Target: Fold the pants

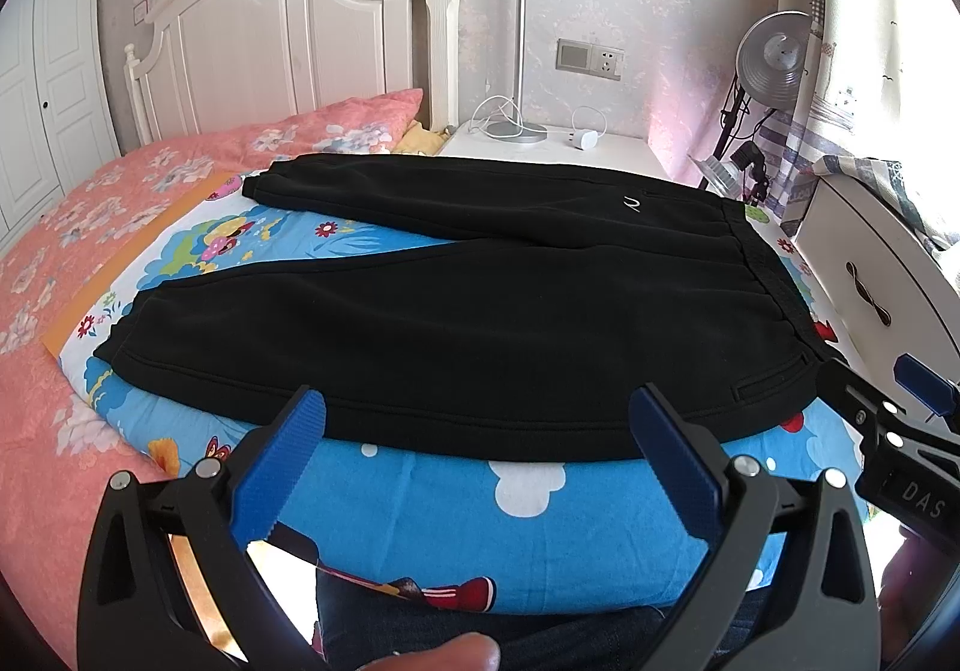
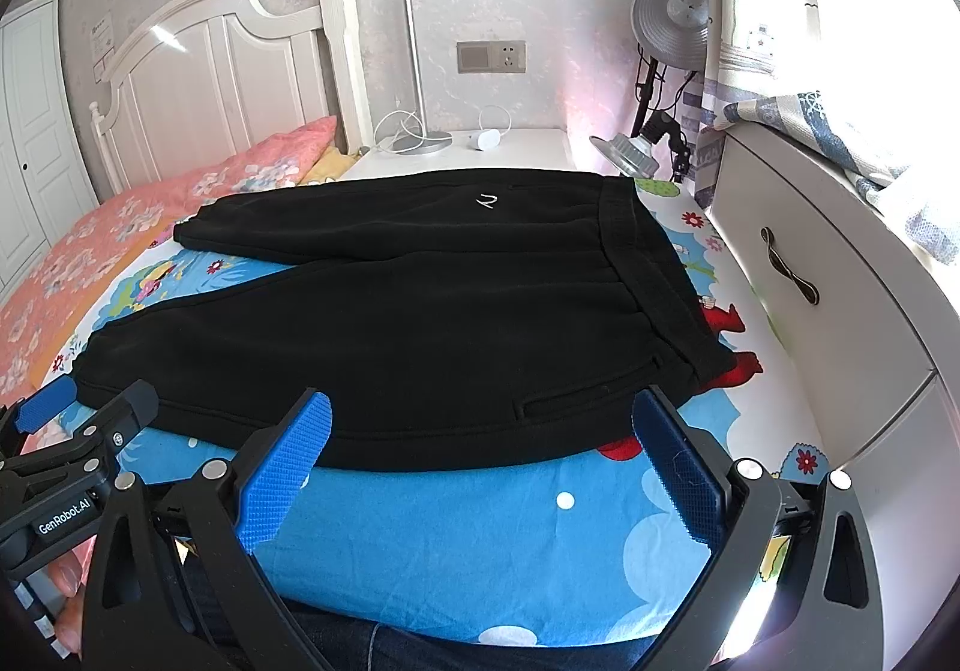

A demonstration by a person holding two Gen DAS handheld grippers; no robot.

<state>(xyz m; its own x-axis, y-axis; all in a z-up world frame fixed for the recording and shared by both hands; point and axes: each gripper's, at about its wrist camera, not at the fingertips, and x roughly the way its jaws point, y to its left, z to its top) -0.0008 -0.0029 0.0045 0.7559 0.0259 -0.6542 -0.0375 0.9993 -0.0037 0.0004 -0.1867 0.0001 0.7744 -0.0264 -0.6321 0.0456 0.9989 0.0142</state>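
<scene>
here we hold both grippers low at the near edge of the bed. the black pants (image 1: 480,311) lie flat and spread on the blue cartoon sheet (image 1: 480,521), with the waistband (image 2: 654,275) to the right and the two legs going to the left, a little apart. the left gripper (image 1: 477,461) has its blue fingers (image 1: 282,461) wide apart and holds nothing. the right gripper (image 2: 480,461) is also spread, empty, just before the near hem. a white nightstand (image 2: 480,155) stands behind.
</scene>
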